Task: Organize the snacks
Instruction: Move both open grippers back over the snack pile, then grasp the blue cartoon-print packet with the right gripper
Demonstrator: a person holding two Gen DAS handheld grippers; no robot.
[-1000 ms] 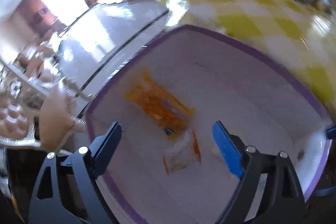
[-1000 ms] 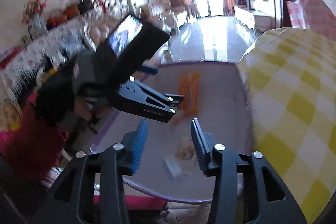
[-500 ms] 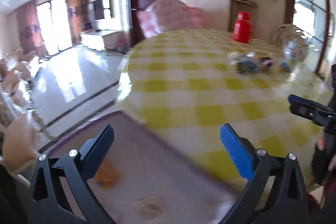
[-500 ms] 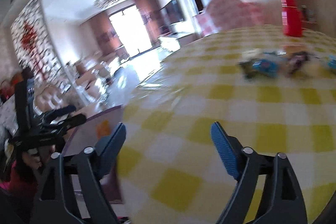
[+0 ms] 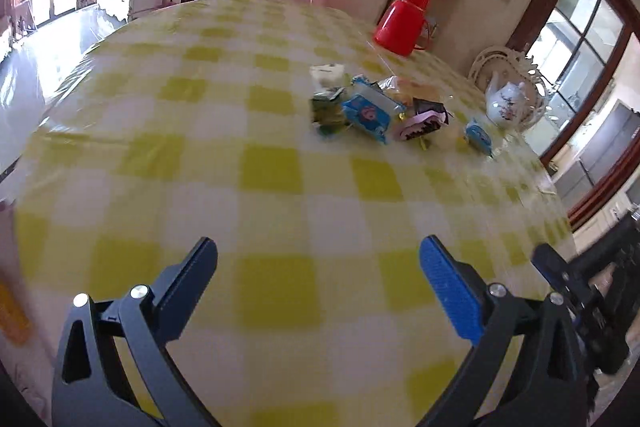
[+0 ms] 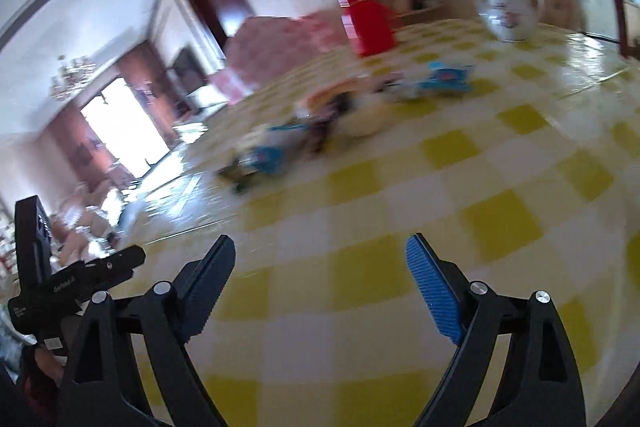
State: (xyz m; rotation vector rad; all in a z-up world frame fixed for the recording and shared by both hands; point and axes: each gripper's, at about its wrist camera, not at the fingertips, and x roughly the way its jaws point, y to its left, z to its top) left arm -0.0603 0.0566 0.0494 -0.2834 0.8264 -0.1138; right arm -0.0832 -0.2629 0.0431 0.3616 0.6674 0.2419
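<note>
Jaws on both my left gripper (image 5: 318, 259) and right gripper (image 6: 320, 259) stand spread and empty, while the snack pile (image 5: 372, 107) lies well ahead of them on the worktop (image 5: 260, 187), so I judge most sorting remains.

The counter (image 5: 280, 163) wears a cloth checked in yellow-green and white. On it, the snack packets (image 5: 376, 107) are blue, green, white and pink with black. Far right stands a plain red jug (image 5: 402, 23), and near it a white teapot (image 5: 506, 103) with a small floral print. Each claw, left (image 5: 318, 279) and right (image 6: 320, 275), is black with blue ribbed pads (image 5: 448, 291).
</note>
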